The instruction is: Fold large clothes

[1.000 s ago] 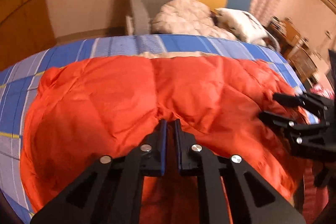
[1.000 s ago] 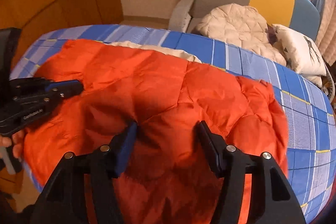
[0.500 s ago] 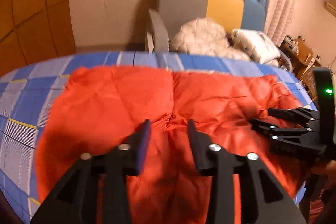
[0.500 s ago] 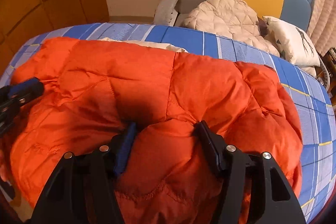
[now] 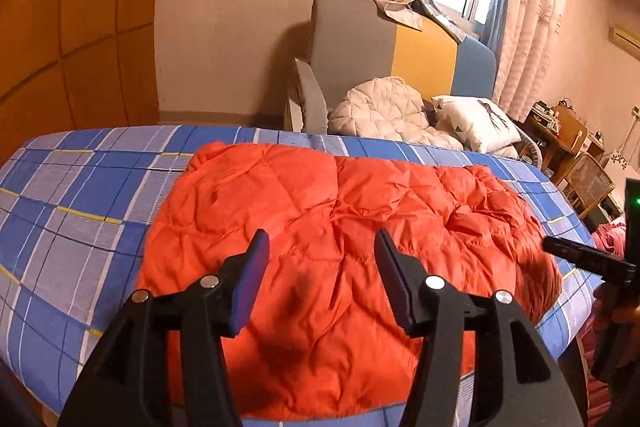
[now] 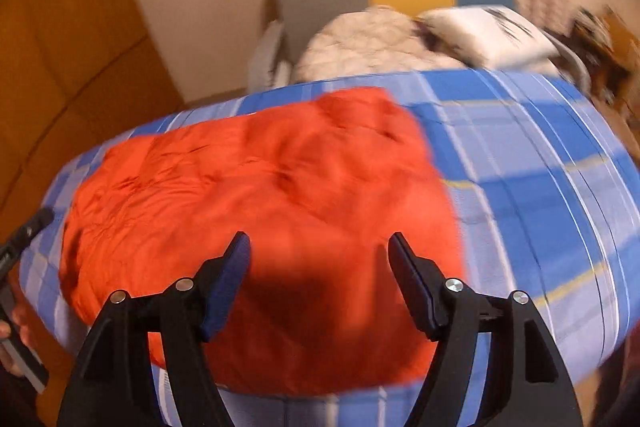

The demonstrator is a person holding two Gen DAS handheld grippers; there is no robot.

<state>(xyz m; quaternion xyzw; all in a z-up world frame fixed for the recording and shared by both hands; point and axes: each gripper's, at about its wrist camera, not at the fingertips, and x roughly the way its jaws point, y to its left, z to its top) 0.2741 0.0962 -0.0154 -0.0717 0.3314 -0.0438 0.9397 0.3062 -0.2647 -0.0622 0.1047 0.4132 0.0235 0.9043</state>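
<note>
1. Orange quilted jacket point(image 5: 340, 247) lies folded in a puffy block on the bed point(image 5: 72, 219) with blue plaid sheet; its near hem sits just short of the bed's front edge, a thin strip of sheet showing below it
2. Left wrist view: wide bare sheet left of the jacket, narrower band behind it up to the far edge; on the right the jacket runs almost to the bed's right edge
3. Right wrist view, motion-blurred: broad bare sheet right of the jacket point(image 6: 260, 219), narrow strip on its left
4. Behind the bed: armchair point(image 5: 360, 47) in grey, yellow and blue holding a cream quilted garment point(image 5: 380, 107) and a white pillow point(image 5: 476, 123); wooden furniture point(image 5: 568, 139) at far right, curtains point(image 5: 532, 7) at the window
5. Left hand-held gripper point(image 5: 322, 247): jaws opening, spread above the jacket's near middle, pads clear of the fabric, nothing pinched
6. Right hand-held gripper point(image 6: 319, 247): jaws opening, spread wide over the jacket's near right part, nothing between the pads
7. Each hand-held gripper shows at the edge of the other's view, off the bed's side; fingers point(image 6: 18, 323) of a hand wrap the left one's handle
</note>
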